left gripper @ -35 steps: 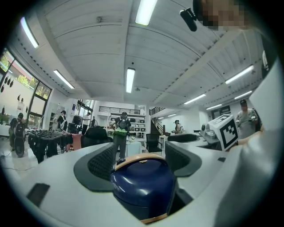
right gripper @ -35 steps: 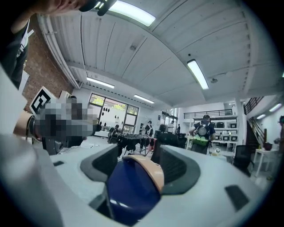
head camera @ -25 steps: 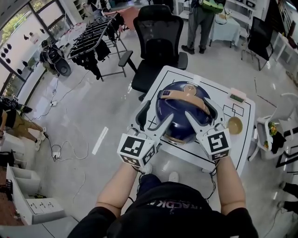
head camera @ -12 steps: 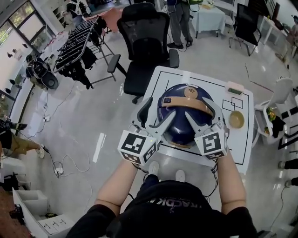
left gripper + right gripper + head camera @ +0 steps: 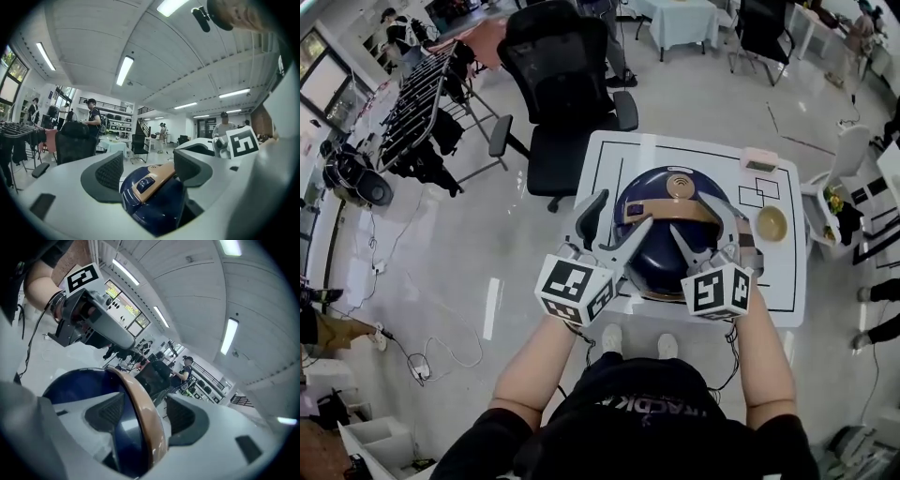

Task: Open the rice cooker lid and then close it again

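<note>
- The navy rice cooker (image 5: 661,253) sits at the centre of the white bench (image 5: 605,159), its lid down by the look of it and its tan handle (image 5: 675,208) arched across the top.
- The left gripper (image 5: 614,230) comes in from 7 o'clock of the cooker. Its jaws are spread wide at the handle's left end.
- In the left gripper view the gripper (image 5: 149,165) has its jaws well apart. The handle's hinge end (image 5: 152,180) and the blue body (image 5: 154,208) lie in the gap, with space showing on both sides.
- The right gripper (image 5: 705,232) reaches in from 5 o'clock, at the handle's right end.
- In the right gripper view the gripper (image 5: 145,416) also has its jaws parted. The tan band (image 5: 147,427) runs straight between them over the blue dome (image 5: 84,383), with a gap on the far pad's side; nothing is pinched.
- A tan bowl (image 5: 772,223) sits at 3 o'clock of the cooker, near it but apart.
- A small pink-edged device (image 5: 759,161) lies at 1 o'clock, by the bench's far corner.
- A black office chair (image 5: 562,75) stands off the bench at 11 o'clock.
</note>
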`<state>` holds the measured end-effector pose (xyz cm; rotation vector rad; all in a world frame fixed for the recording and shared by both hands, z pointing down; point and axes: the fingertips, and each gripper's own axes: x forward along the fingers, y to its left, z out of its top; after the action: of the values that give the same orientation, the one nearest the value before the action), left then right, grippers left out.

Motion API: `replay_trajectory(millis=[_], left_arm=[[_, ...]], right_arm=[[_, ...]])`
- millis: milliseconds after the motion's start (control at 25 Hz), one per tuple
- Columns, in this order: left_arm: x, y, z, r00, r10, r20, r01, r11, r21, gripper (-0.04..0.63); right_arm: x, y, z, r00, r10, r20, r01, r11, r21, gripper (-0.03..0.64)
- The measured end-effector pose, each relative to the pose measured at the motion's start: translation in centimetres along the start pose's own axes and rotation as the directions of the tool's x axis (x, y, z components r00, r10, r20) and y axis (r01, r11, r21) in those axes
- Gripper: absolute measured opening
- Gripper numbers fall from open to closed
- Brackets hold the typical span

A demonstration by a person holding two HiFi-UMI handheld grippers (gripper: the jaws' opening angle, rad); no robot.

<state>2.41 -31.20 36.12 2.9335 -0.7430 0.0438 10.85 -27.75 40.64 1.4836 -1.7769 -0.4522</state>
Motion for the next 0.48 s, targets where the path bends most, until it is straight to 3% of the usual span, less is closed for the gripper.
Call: replay_trajectory(millis=[200, 480], left_arm=[[1.1, 0.3, -0.4, 0.997, -0.07, -0.012, 0.07, 0.998, -0.006, 0.289], [1.6, 1.0, -0.8, 0.986, -0.165, -0.035, 0.165, 0.986, -0.009, 0.144]], right_arm=[[1.0, 0.2, -0.2, 0.997, -0.029, -0.069, 0.023, 0.996, -0.09, 0.281], [1.8, 0.7, 0.0, 0.987, -0.054, -0.148, 0.033, 0.99, -0.139, 0.22]])
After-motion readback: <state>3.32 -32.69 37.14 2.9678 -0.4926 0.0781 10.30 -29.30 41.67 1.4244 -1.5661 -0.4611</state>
